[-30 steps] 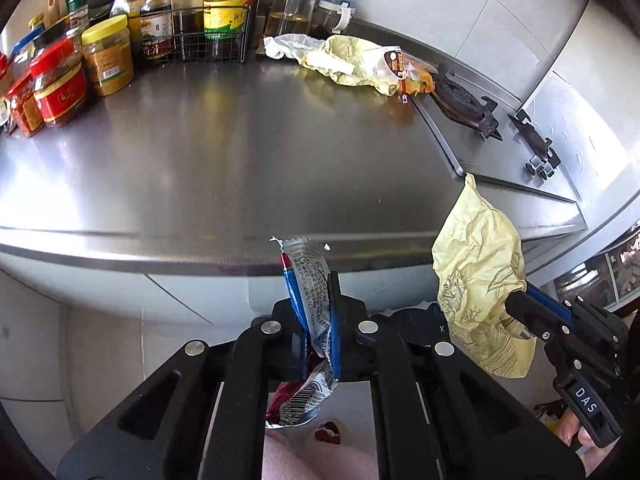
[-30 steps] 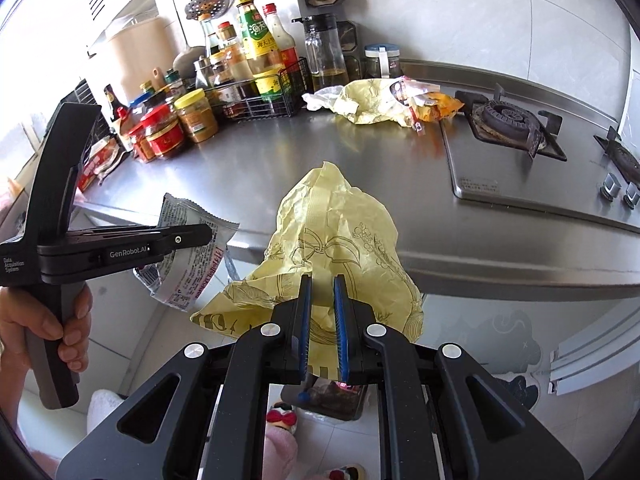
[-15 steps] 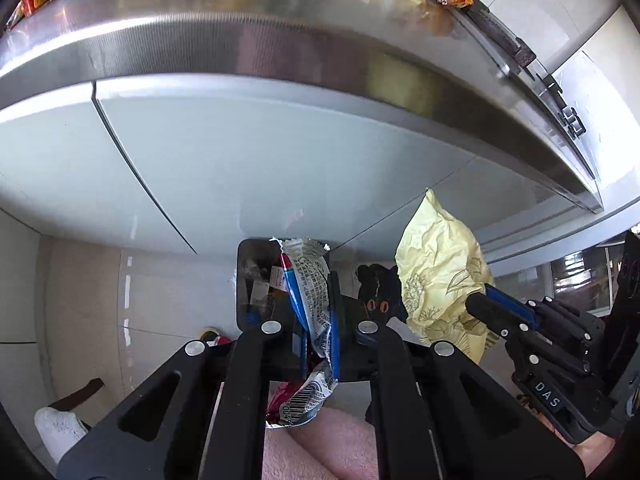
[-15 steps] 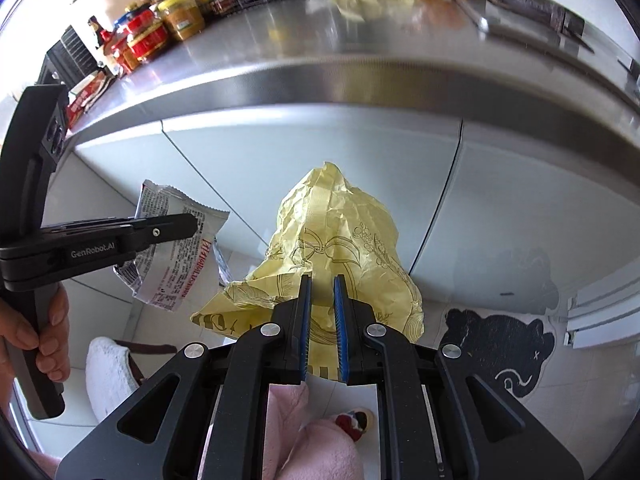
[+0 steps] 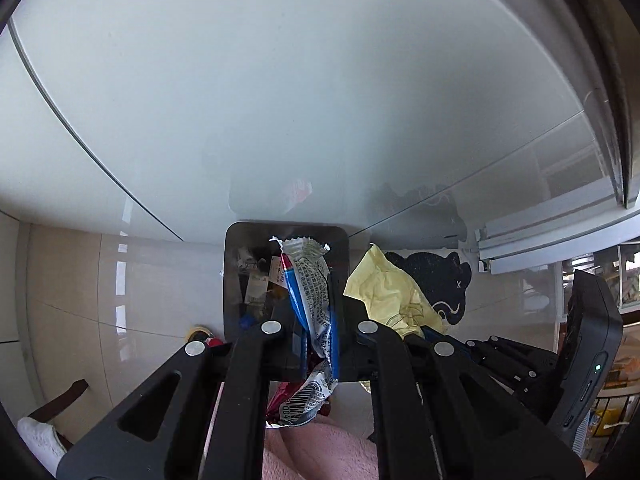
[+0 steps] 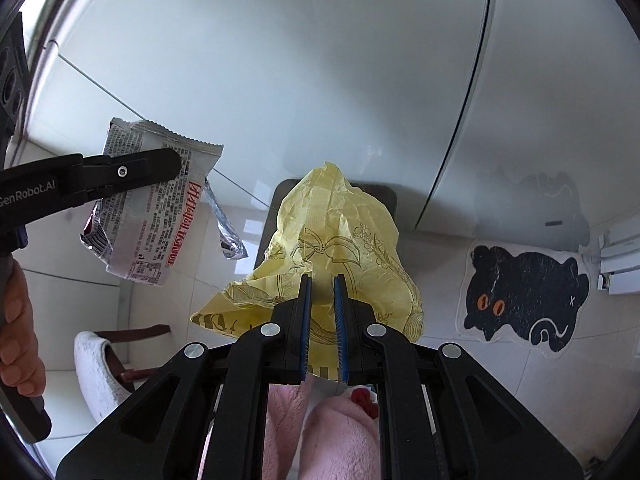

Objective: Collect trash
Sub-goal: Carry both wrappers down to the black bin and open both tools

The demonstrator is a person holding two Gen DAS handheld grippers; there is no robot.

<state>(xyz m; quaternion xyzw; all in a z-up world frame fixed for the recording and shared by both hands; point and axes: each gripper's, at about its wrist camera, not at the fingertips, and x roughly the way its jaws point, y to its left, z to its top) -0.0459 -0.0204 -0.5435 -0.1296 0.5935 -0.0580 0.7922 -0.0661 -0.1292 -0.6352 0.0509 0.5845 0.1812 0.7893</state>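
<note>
Two grippers, each pinching a piece of trash, both pointed steeply down at a tiled floor in front of pale cabinet doors (image 5: 280, 92).

Left gripper (image 5: 314, 308), centre bottom of the left wrist view: blue pads pressed together on a silver snack wrapper (image 5: 310, 280) with red and blue print, its crimped top edge sticking up past the fingertips, its barcode end hanging below. Directly beyond it, at frame centre, a dark square trash bin (image 5: 232, 280) standing against the cabinet base — scraps of packaging visible inside. Same wrapper at upper left of the right wrist view (image 6: 156, 208), clamped in a black finger, with a hand (image 6: 16, 336) on the handle at the left edge.

Right gripper (image 6: 320, 312), centre bottom of its own view: jaws narrowly apart, clamped on a crumpled yellow paper wrapper (image 6: 336, 240) with line-drawn flowers, which hides most of the bin (image 6: 386, 196) behind it. Same yellow wrapper right of centre in the left wrist view (image 5: 384, 292), just beside the bin's right wall.

Black cat-shaped floor mat (image 6: 528, 292) at right, well clear of the bin. White slipper (image 6: 96, 364) at lower left; pink fuzzy fabric (image 6: 340, 432) along the bottom edge.
</note>
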